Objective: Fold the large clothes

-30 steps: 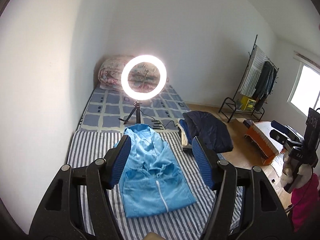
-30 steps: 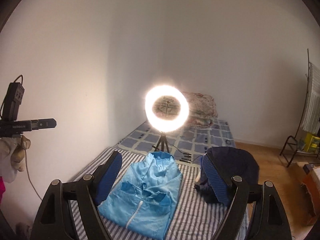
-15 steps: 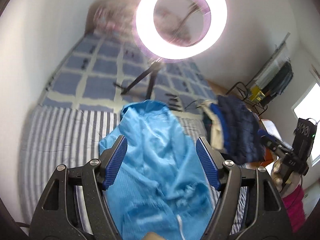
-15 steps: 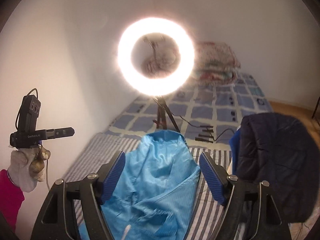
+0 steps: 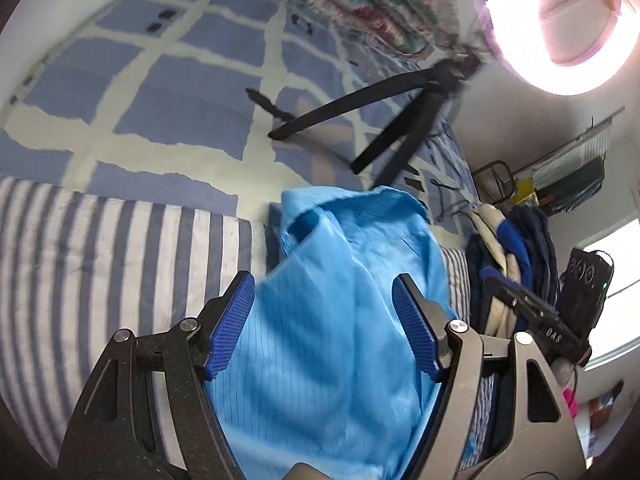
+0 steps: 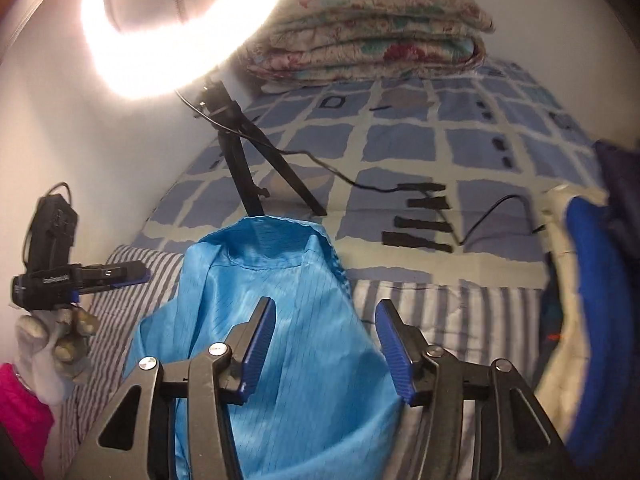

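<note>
My left gripper (image 5: 323, 326) hangs with jaws apart over the blue jacket (image 5: 328, 344); beyond the jacket's collar stands the tripod (image 5: 404, 120) on the bed (image 5: 120, 240).

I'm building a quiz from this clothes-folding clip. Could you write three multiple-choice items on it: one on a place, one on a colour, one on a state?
1. Where does the tripod of the ring light stand?
A. on the checked bedspread
B. on the floor
C. on the folded quilt

2. What colour is the jacket under both claws?
A. red
B. light blue
C. white

3. How is the floral quilt at the head of the bed?
A. spread flat
B. hung up
C. folded in a stack

Answers: 1 A, its legs rest on the checked bedspread; 2 B, shiny light blue cloth; 3 C, layers lie stacked.
</note>
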